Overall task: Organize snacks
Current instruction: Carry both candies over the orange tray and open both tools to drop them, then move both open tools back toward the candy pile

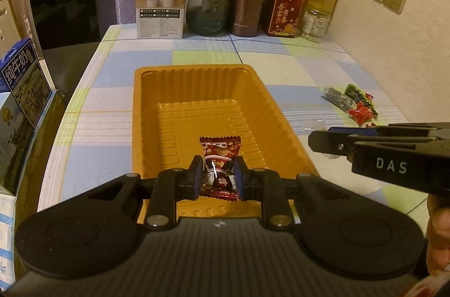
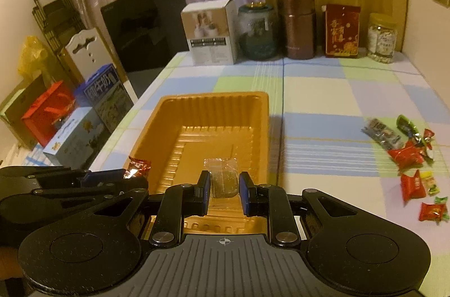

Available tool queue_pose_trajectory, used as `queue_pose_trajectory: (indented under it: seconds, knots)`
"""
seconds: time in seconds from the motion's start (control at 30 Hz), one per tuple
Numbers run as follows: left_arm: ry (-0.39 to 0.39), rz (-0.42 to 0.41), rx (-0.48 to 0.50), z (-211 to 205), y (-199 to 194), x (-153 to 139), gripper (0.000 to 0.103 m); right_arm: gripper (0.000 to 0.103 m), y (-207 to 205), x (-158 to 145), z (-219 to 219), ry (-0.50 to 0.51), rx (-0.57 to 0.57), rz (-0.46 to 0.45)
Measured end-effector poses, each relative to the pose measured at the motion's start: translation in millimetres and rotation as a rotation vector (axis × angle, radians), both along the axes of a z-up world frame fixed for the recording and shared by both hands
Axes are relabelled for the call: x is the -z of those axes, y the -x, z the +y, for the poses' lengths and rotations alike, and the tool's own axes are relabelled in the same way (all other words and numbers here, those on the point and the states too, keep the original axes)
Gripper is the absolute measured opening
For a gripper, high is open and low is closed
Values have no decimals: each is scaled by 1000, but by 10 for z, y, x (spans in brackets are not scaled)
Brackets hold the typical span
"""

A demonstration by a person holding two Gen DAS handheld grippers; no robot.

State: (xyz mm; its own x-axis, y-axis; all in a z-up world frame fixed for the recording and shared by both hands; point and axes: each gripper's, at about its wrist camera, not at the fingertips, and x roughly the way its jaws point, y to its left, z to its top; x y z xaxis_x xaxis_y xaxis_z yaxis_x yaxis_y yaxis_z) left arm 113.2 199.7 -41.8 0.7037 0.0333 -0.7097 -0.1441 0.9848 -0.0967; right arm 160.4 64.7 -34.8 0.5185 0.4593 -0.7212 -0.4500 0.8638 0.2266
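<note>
Our left gripper (image 1: pixel 218 176) clamps a red candy (image 1: pixel 220 166), our right gripper (image 2: pixel 224 191) a clear packet (image 2: pixel 222 177), both over the orange tray (image 2: pixel 261 111). Letting go together, we might knock grippers and spill a snack onto the near table.

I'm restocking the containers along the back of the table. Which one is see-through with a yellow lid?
The plastic jar at the row's far right, beside the red box; pale pieces show through it. The brown canister is opaque.

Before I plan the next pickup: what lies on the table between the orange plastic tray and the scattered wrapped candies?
Only bare checked tablecloth separates the orange plastic tray from the scattered wrapped candies, clearest in the right wrist view.
</note>
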Motion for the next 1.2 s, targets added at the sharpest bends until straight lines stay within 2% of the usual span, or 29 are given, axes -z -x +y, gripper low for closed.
queue_pose_trajectory:
  seconds: [0.17,0.27,0.57,0.8,0.87,0.93,0.97,1.1,1.2]
  knots:
    - [9,-1,-1,75,-113,92,22,22,-73,87,52,1,0,15]
    - [4,15,-25,119,-152,135,28,22,-107,121,67,-1,3,26]
    - [-39,18,-74,180,8,118,33,22,-148,147,88,-35,5,39]
    - [-38,11,-83,187,81,75,36,22,-163,145,135,-61,-10,49]
    - [-46,7,-86,182,98,53,40,27,-172,145,129,-73,-7,54]
    - [-52,3,-87,172,119,27,45,53,-176,128,93,-92,12,51]
    - [-49,0,-88,174,131,18,46,56,-176,111,75,-100,22,48]
    - [-41,2,-114,152,192,-18,61,56,-138,42,-15,-100,43,48]
    - [-26,-2,-124,125,258,-47,65,57,-41,-9,-153,-96,78,50]
